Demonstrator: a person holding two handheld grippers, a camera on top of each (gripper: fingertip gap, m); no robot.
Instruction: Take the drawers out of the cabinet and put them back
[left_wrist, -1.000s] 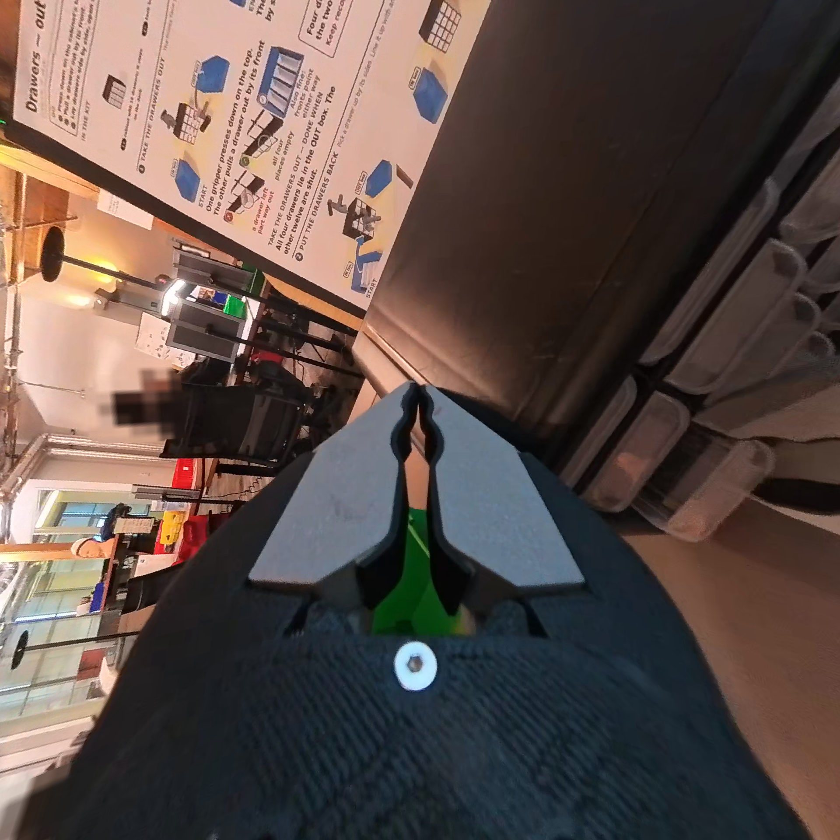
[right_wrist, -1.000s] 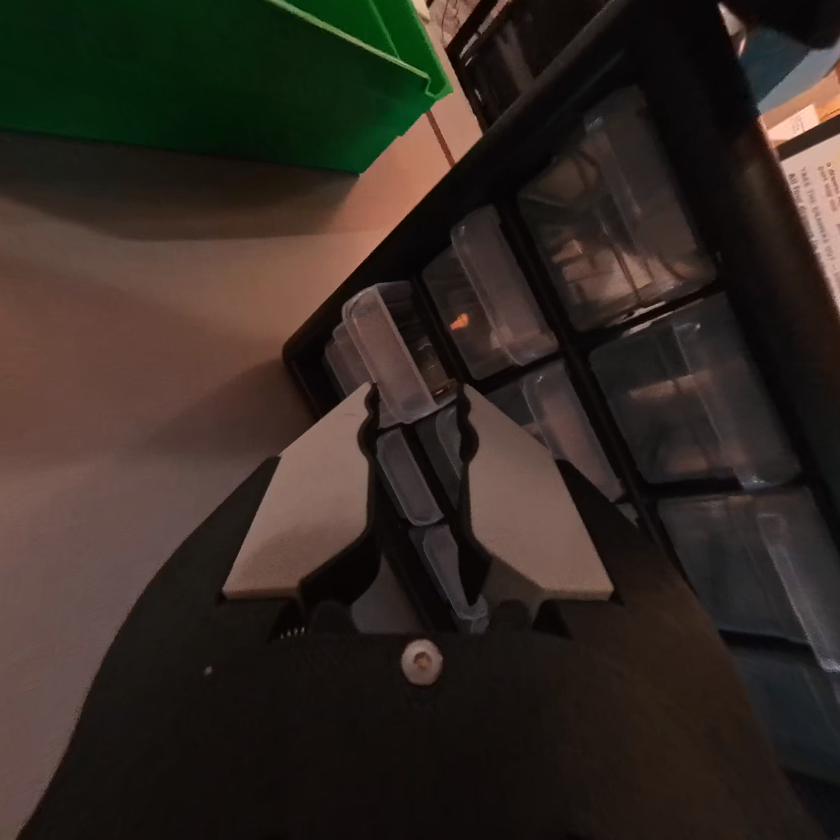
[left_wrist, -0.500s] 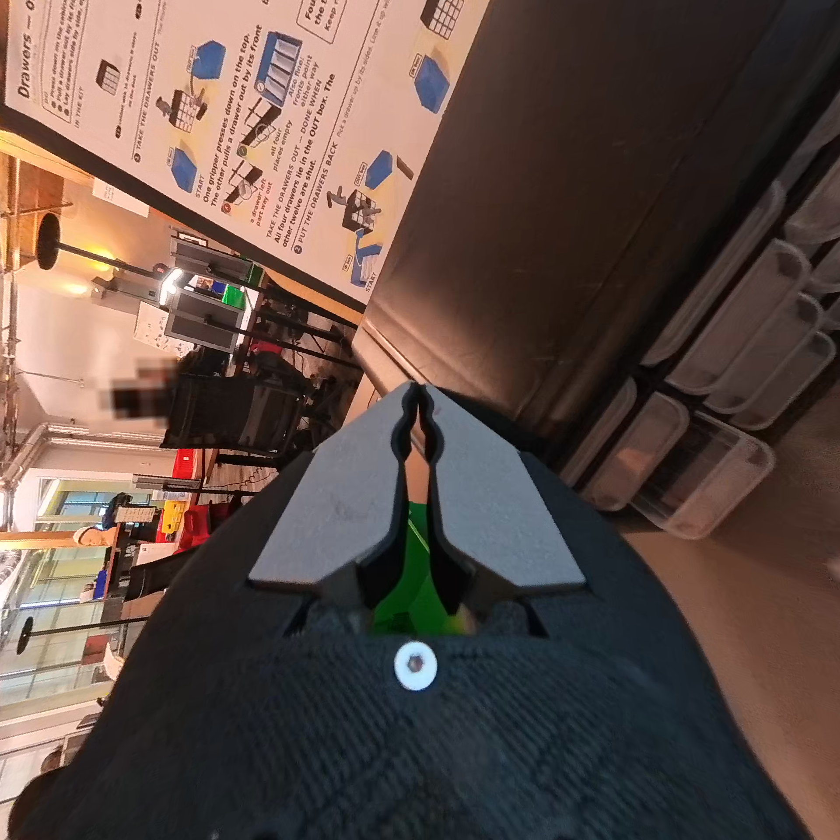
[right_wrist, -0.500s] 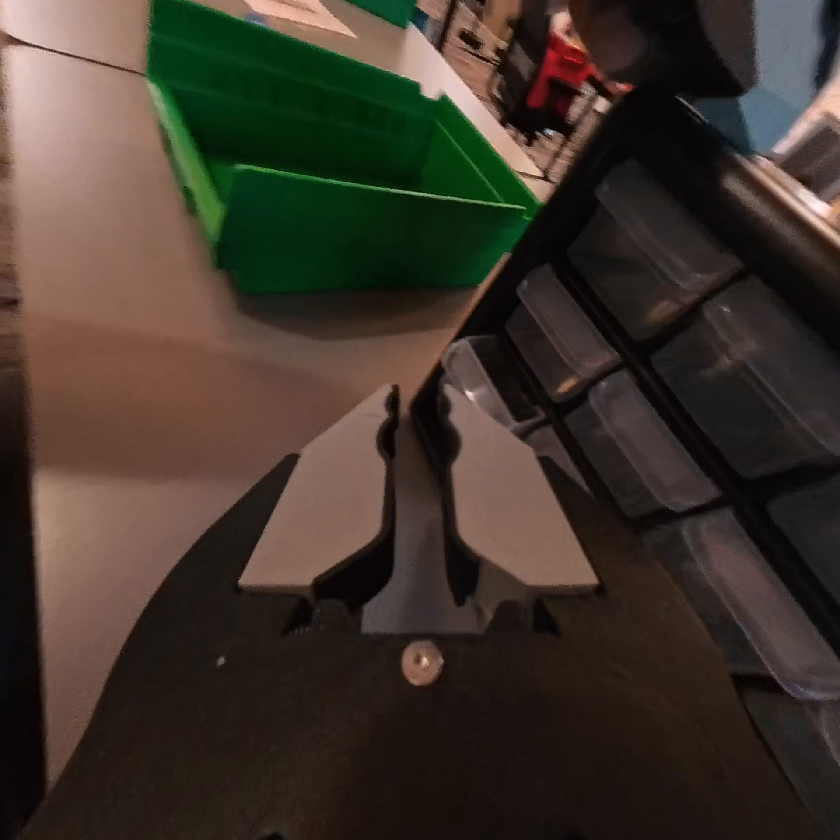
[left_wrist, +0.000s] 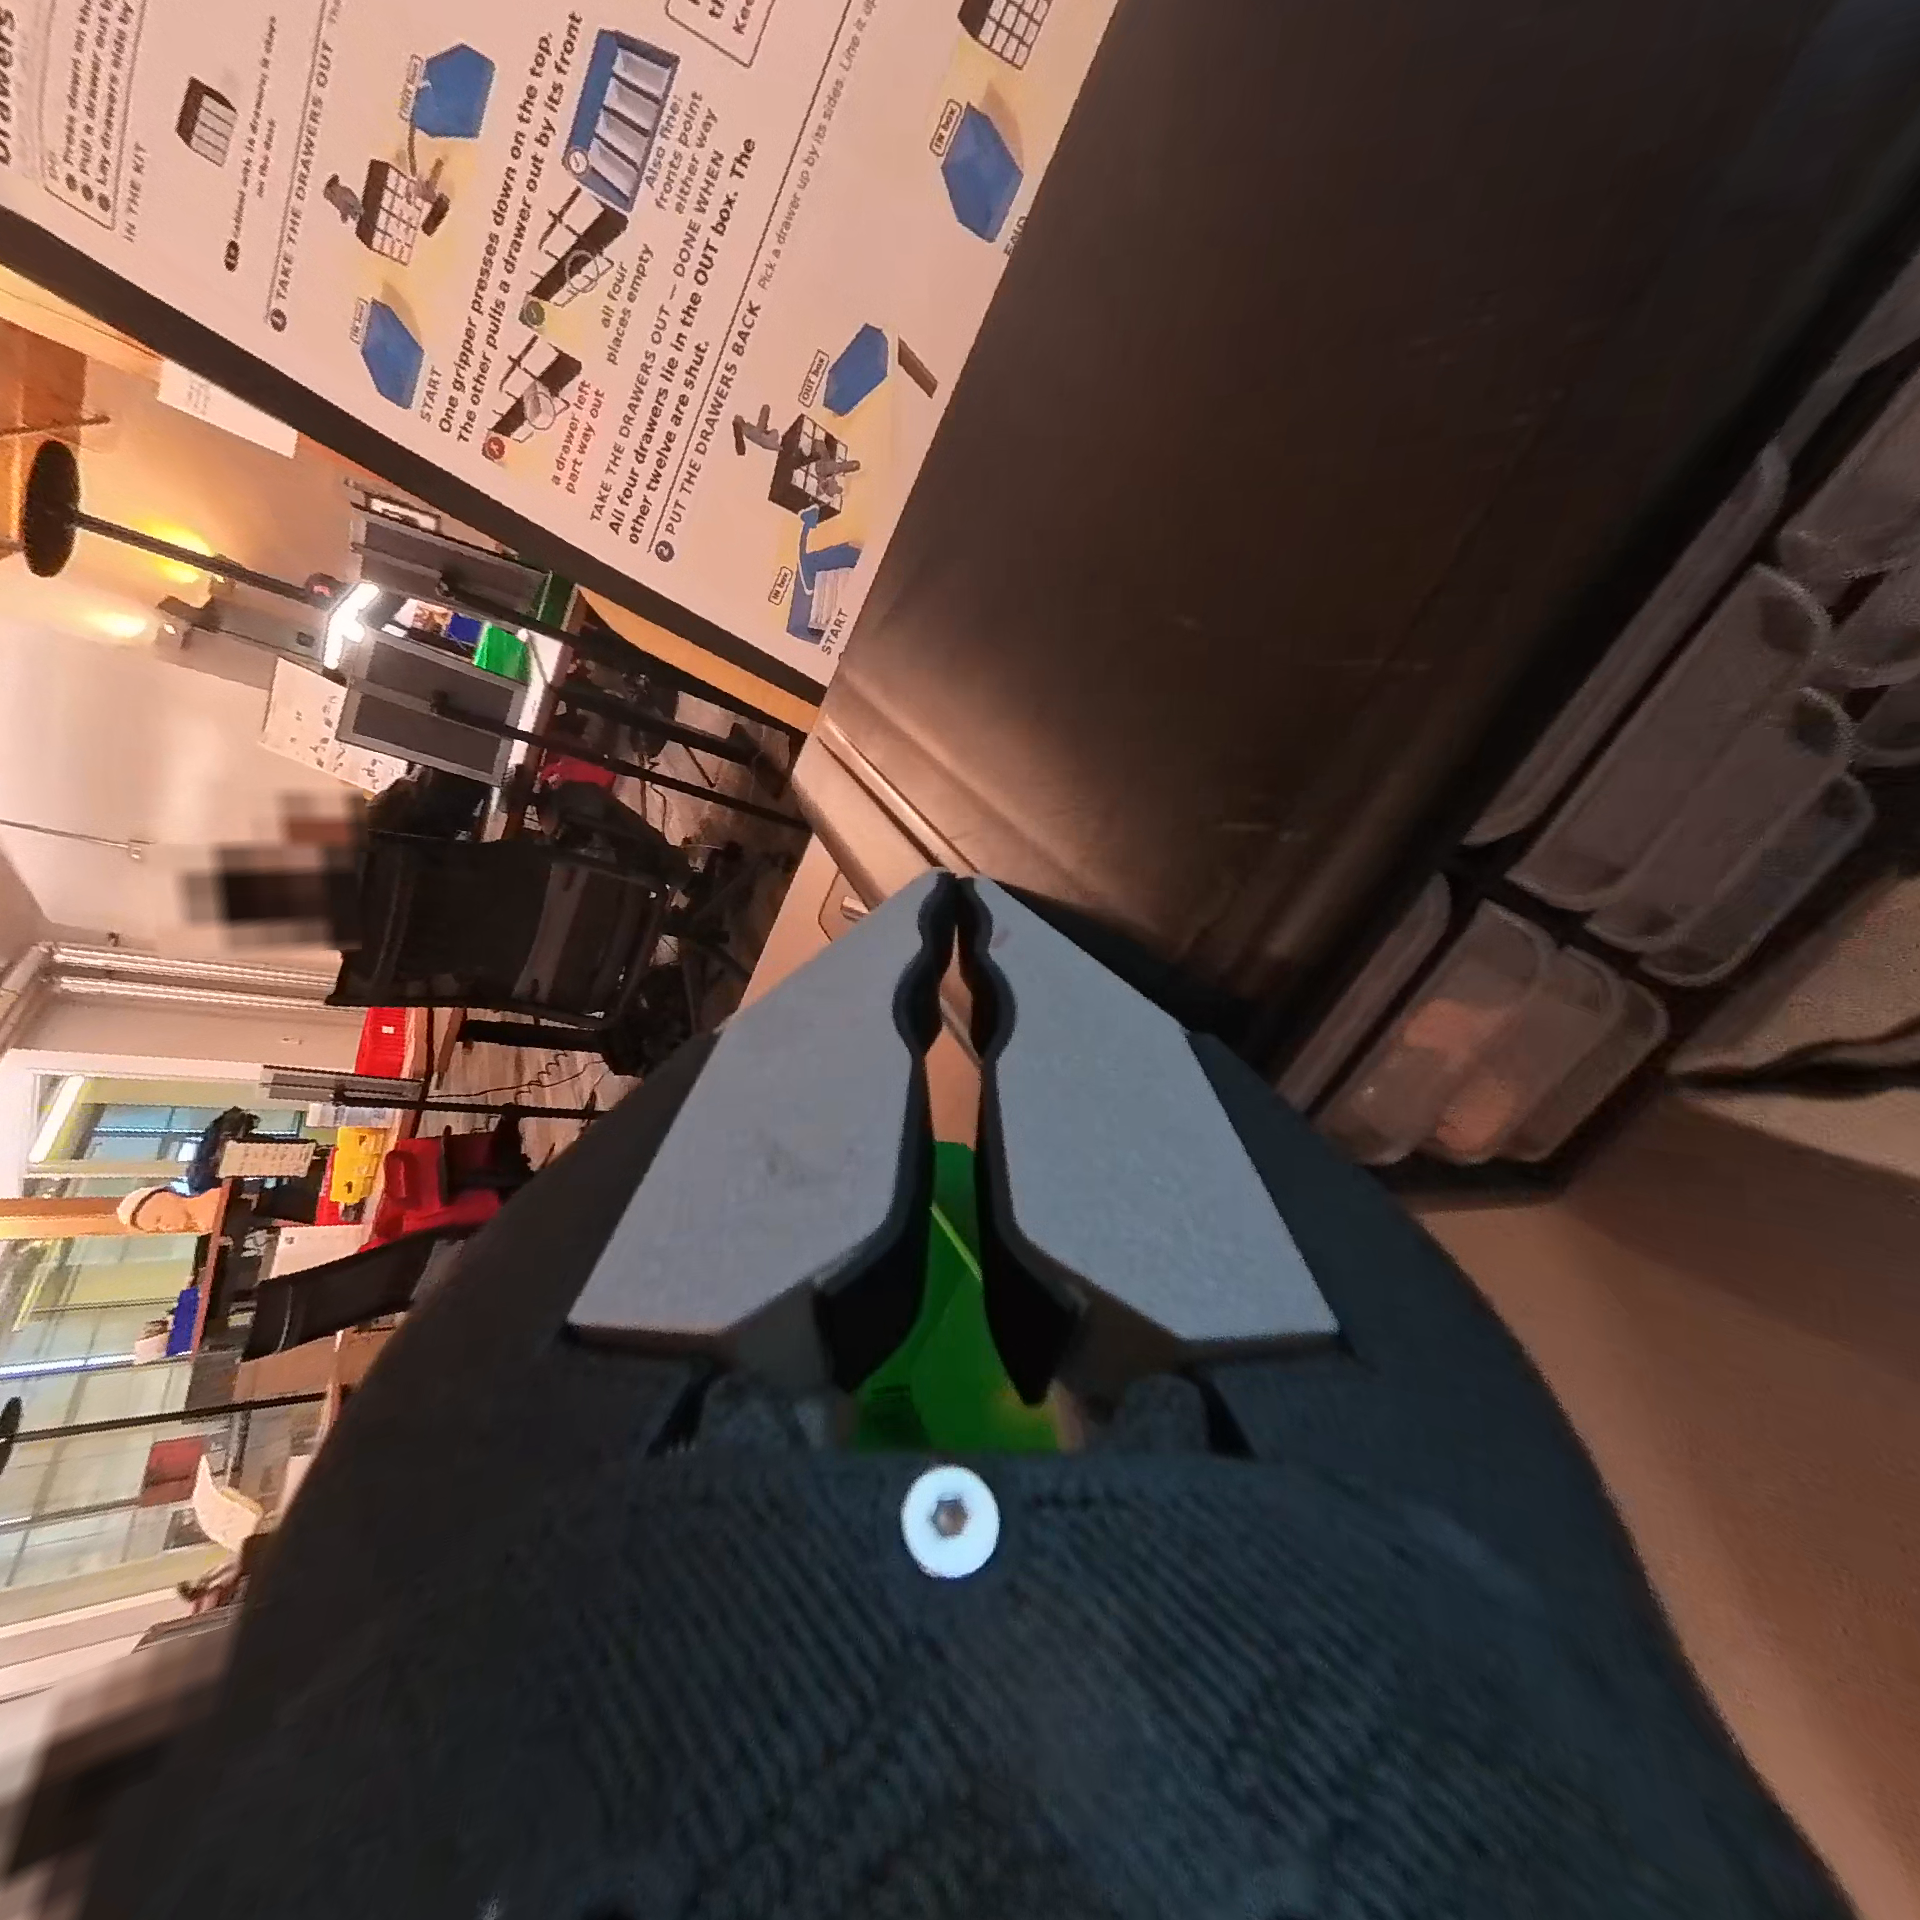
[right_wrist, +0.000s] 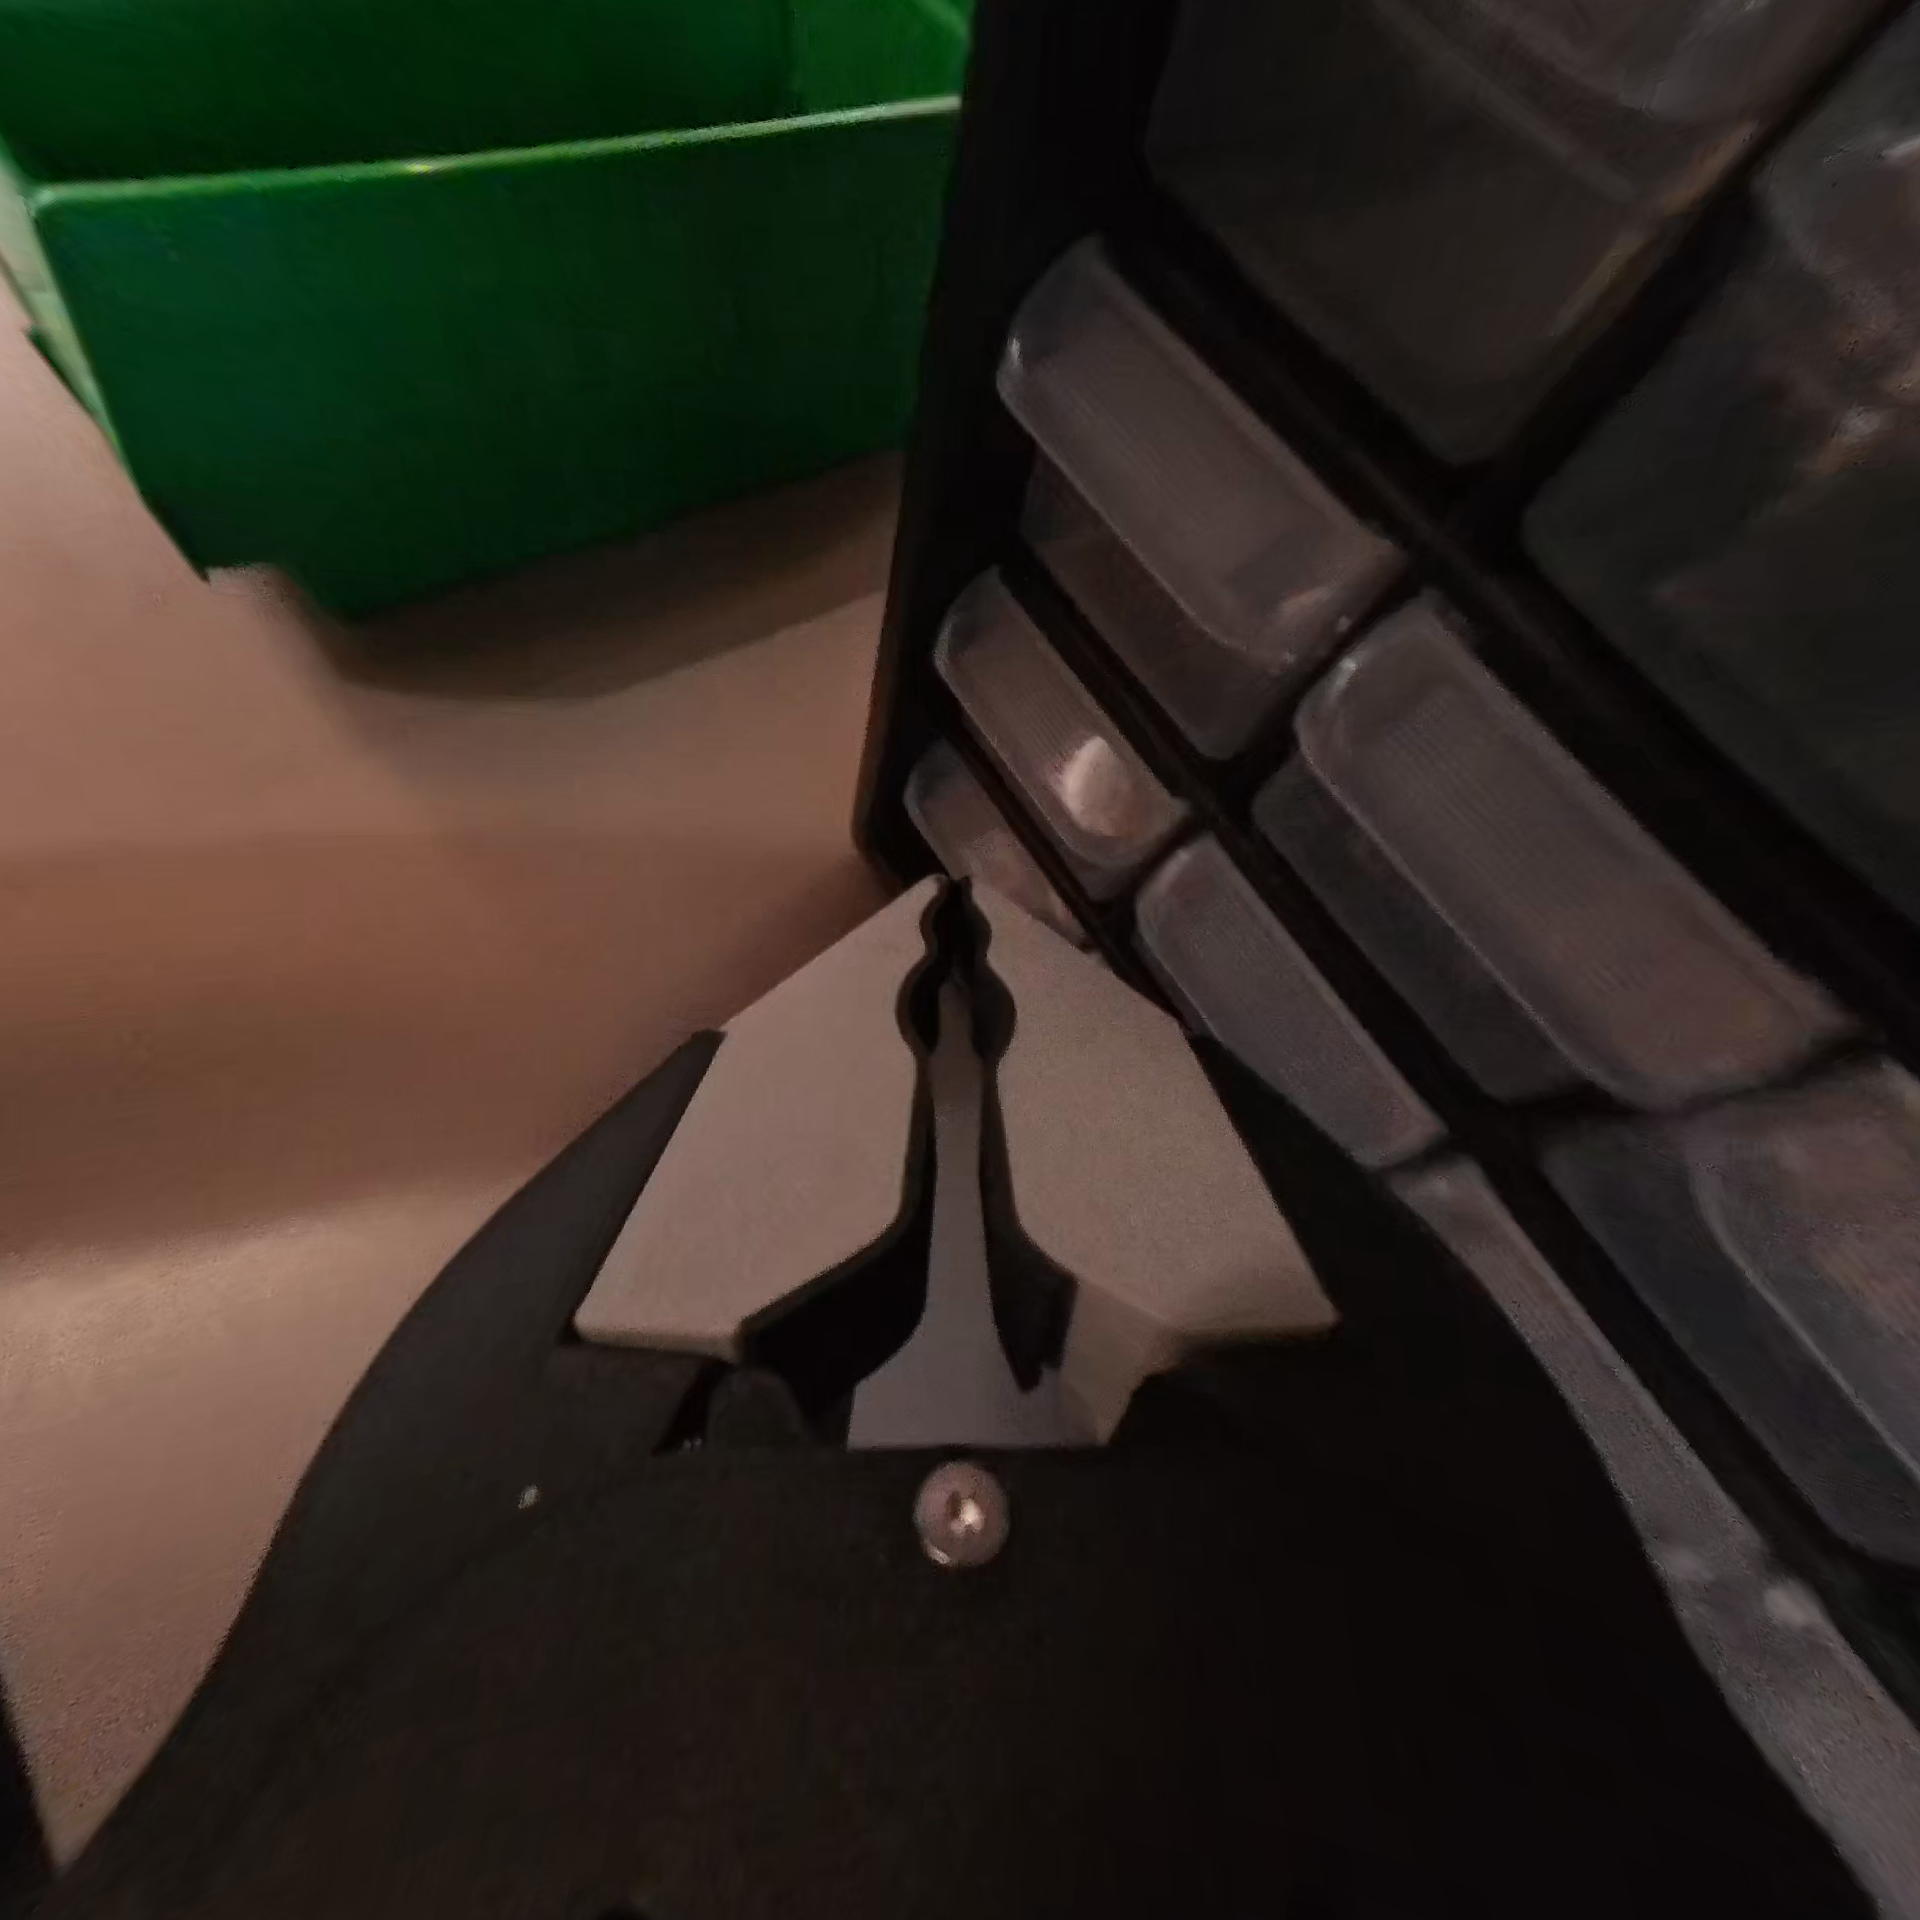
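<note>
The black cabinet (right_wrist: 925, 499) with clear plastic drawers (right_wrist: 1174, 509) fills the right of the right wrist view. My right gripper (right_wrist: 951, 896) is shut and empty. Its tips are right at the front of the bottom corner drawer (right_wrist: 961, 821), at the cabinet's lower left corner; I cannot tell if they touch it. In the left wrist view my left gripper (left_wrist: 951, 894) is shut and empty, and lies over the cabinet's black top (left_wrist: 1351, 416) near its edge. Several clear drawers (left_wrist: 1507, 1018) show at the right below it.
A green bin (right_wrist: 468, 364) stands on the brown table (right_wrist: 312, 935) just left of the cabinet; it also shows between the left fingers (left_wrist: 935, 1340). An instruction poster (left_wrist: 571, 260) stands behind the cabinet. A room with furniture and people lies beyond.
My right gripper went from open around a pulled-out drawer's handle to shut at the corner drawer's front. That drawer now sits further in. The left gripper has hardly moved.
</note>
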